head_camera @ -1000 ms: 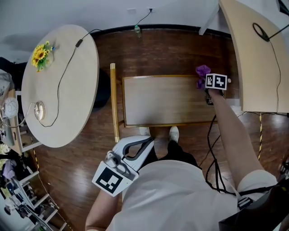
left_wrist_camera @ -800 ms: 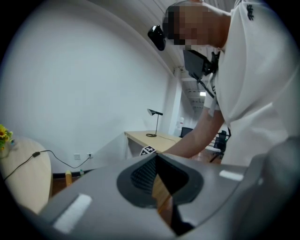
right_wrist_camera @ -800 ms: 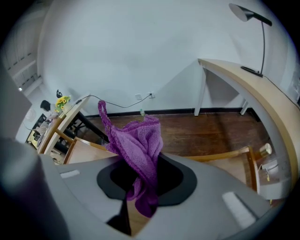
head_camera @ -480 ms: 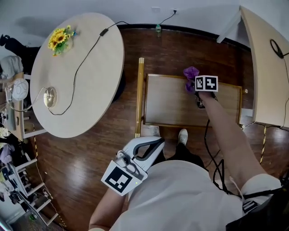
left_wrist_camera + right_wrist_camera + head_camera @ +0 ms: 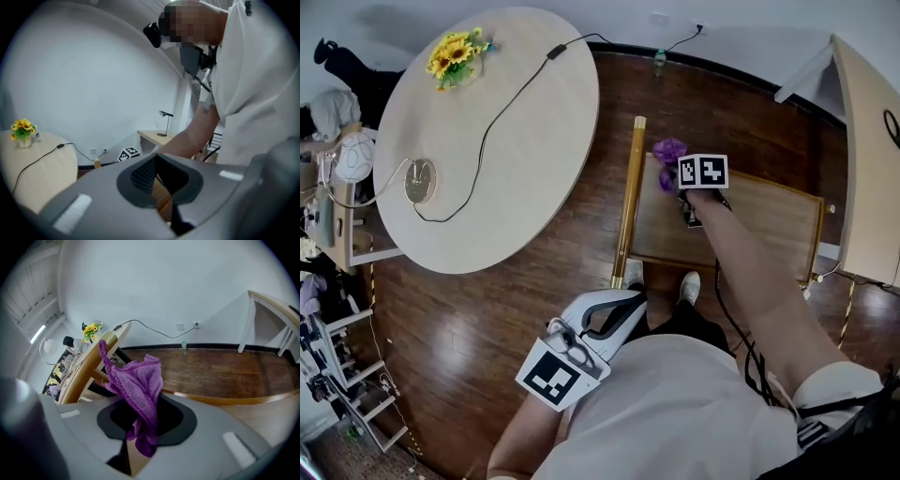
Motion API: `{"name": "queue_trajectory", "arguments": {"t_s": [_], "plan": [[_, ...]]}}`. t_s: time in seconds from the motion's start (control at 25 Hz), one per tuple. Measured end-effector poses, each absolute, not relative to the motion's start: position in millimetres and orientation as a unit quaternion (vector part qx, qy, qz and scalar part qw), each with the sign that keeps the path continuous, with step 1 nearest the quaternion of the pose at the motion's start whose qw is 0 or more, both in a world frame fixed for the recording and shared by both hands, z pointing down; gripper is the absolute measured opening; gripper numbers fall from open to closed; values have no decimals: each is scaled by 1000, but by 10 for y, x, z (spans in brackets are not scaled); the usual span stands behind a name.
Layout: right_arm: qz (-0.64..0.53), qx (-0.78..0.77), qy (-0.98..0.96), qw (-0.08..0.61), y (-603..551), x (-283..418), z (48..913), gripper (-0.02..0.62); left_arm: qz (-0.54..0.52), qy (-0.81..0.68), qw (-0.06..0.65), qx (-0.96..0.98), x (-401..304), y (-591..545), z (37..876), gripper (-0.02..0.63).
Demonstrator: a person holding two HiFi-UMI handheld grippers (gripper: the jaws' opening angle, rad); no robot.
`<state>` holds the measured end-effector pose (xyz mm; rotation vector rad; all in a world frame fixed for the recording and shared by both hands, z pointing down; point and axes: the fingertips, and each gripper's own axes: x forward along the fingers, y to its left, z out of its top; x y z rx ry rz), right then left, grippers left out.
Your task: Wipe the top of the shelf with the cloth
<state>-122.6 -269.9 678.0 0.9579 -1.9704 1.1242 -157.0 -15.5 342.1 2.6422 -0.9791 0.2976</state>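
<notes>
Our right gripper has its jaws clamped on the purple cloth, over the far left corner of the shelf top. Our left gripper hangs near our body, jaws together and empty.

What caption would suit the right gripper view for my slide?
Right gripper, jaws shut on a purple cloth, over the wooden shelf top; round table beyond.
</notes>
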Motion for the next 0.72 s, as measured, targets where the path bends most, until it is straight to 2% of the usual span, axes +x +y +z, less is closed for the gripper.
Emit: {"name": "queue_trajectory", "arguments": {"t_s": [0.2, 0.4, 0.56, 0.72], "plan": [[478, 345, -752, 295, -2574, -1779, 6783, 101, 110, -348, 160, 917, -1783, -89, 3464, 20], [512, 338, -746, 259, -2517, -1853, 6752, 101, 110, -343, 159, 919, -1839, -98, 3509, 20], [476, 347, -763, 267, -2454, -1458, 6653, 101, 111, -317, 156, 929, -1730, -105, 3562, 20], [459, 381, -758, 266, -2284, -528, 6501, 101, 101, -290, 157, 939, -1420, -201, 3516, 20]]}}
